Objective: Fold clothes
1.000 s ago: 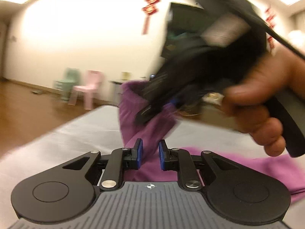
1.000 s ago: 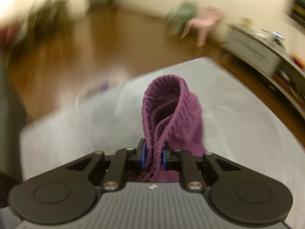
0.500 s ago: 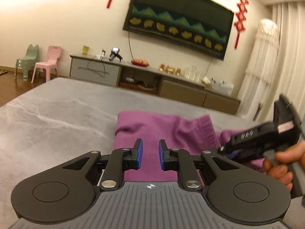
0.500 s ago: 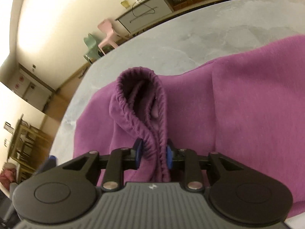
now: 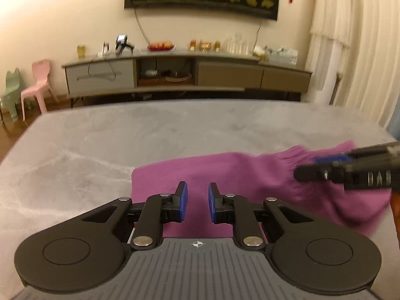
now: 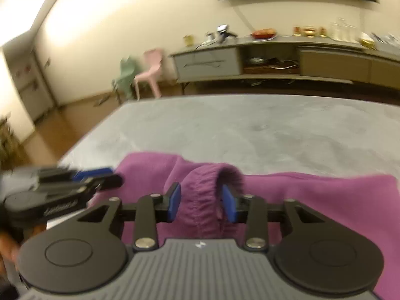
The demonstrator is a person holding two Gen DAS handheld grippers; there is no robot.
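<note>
A purple knit garment [image 5: 225, 172] lies folded on the grey marble table [image 5: 100, 145]. My left gripper [image 5: 197, 200] hovers open just above its near left part, holding nothing. In the right wrist view the same garment [image 6: 312, 200] spreads to the right, and its ribbed cuff [image 6: 207, 195] stands up in a loop between the pads of my right gripper [image 6: 201, 202], which is open, the pads standing apart from the cloth. The right gripper shows blurred at the right of the left wrist view [image 5: 350, 170]; the left gripper shows at the left of the right wrist view [image 6: 62, 190].
A long low sideboard [image 5: 185, 75] with small items stands against the far wall beyond the table. A pink chair [image 5: 37, 85] and a green chair [image 5: 11, 92] stand at the left. Curtains [image 5: 362, 50] hang at the right.
My right gripper has opened and let go of the ribbed cuff it was pinching. Both grippers have swung to face the far wall. The garment now lies flatter on the table.
</note>
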